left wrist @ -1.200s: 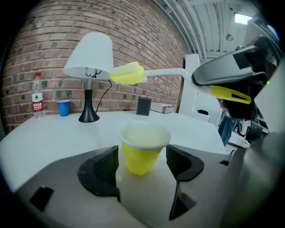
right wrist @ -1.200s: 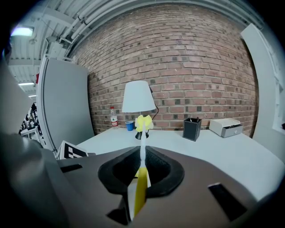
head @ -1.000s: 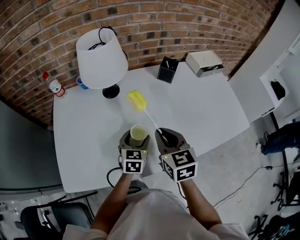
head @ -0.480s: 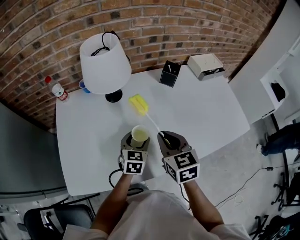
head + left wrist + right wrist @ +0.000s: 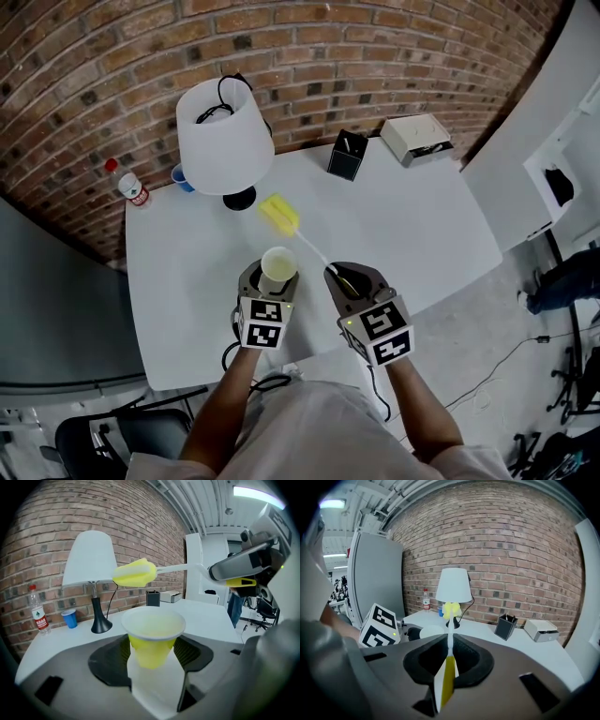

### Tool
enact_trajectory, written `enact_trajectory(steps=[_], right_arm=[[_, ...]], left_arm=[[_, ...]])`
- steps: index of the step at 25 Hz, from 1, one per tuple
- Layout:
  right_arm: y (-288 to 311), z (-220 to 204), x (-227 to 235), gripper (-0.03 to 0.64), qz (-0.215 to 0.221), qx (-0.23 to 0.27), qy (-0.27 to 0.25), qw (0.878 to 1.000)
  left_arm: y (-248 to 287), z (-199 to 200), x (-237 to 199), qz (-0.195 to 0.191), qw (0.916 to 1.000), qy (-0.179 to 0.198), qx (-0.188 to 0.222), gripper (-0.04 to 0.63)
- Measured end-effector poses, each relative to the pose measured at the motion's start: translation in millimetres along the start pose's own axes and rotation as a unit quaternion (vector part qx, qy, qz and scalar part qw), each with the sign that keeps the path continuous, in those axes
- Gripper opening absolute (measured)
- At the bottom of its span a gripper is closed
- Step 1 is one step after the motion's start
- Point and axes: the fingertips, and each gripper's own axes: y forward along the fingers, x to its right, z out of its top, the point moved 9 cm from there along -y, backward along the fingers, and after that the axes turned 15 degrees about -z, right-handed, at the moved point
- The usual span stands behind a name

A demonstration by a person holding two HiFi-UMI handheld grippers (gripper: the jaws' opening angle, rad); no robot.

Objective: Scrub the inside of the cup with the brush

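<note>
left gripper (image 5: 277, 275): jaws wide, just closed a little, gripping the yellow cup (image 5: 152, 634) by its sides; cup upright, mouth up, over the worktop's (image 5: 412, 234) near edge | right gripper (image 5: 449, 656): jaws nearly together, clamped on the brush (image 5: 136, 573) handle | brush's yellow sponge head above and beyond the cup's rim, outside it

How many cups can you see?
2. A yellow cup is held in the left gripper; a small blue cup stands on the table beside the lamp. More could be hidden behind the lamp.
</note>
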Motion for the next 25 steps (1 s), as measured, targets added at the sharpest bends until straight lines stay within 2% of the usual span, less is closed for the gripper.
enact_trajectory(steps=[6,13,21,25], right_arm=[[-18,13,16,0.029,0.019,0.006,-0.069,0.997],[-45,20,42,0.029,0.038,0.007,-0.153,0.988],[-67,22,69,0.029,0.068,0.013,-0.243,0.967],[-76,18,84,0.029,0.092,0.018,-0.285,0.954]], left_arm=[[-5,9,3,-0.011,0.9997,0.023,-0.003,0.298],[1,15,19,-0.028,0.9975,0.065,-0.003,0.298],[8,27,39,-0.034,0.9939,0.101,-0.026,0.298],[12,28,50,-0.022,0.9927,0.111,-0.042,0.298]])
